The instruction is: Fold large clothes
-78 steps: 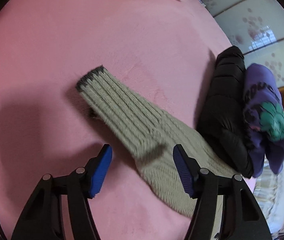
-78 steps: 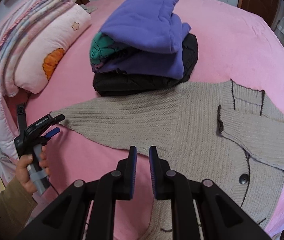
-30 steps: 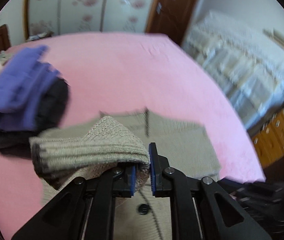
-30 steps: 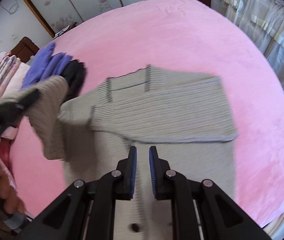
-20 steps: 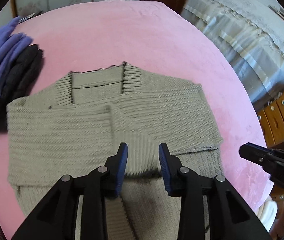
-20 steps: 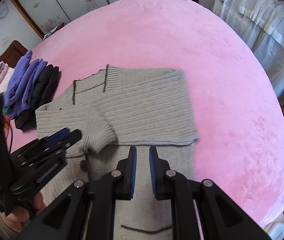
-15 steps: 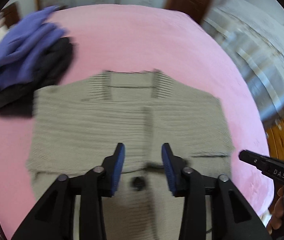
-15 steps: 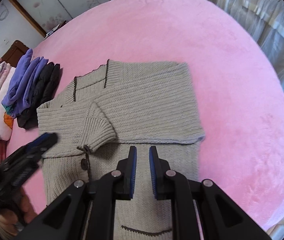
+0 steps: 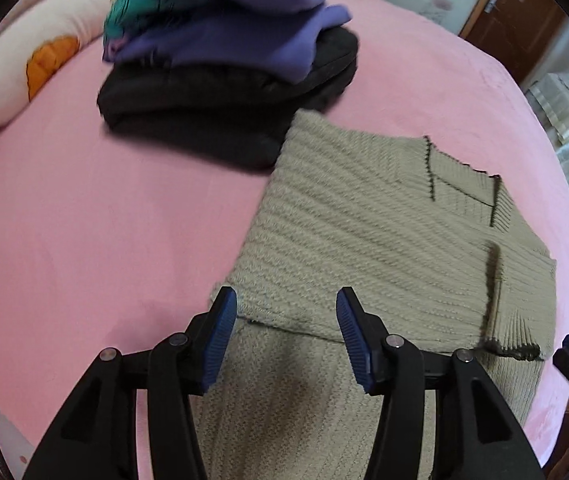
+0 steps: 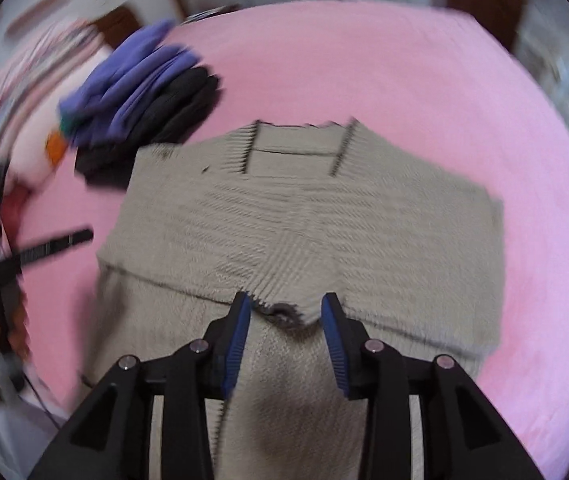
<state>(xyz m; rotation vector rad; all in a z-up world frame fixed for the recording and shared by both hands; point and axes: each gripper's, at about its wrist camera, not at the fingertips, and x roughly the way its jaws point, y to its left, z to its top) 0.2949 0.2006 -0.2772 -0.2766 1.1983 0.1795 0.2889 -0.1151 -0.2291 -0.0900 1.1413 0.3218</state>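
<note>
Left wrist view: beige knit cardigan (image 9: pixel 368 240) lies flat on the pink bed (image 9: pixel 84 220), sleeves folded across its front, directly beneath the left tool (image 9: pixel 286 336), whose jaws are opening over the knit without pinching it. Right tool (image 10: pixel 286 340) likewise is opening above a sleeve cuff (image 10: pixel 284 314). Beyond-left of both sit stacked folded clothes (image 9: pixel 228 60).

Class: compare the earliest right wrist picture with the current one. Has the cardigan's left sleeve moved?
Yes. The sleeve no longer stretches out over the pink bedcover toward the clothes pile; it lies folded across the cardigan.
</note>
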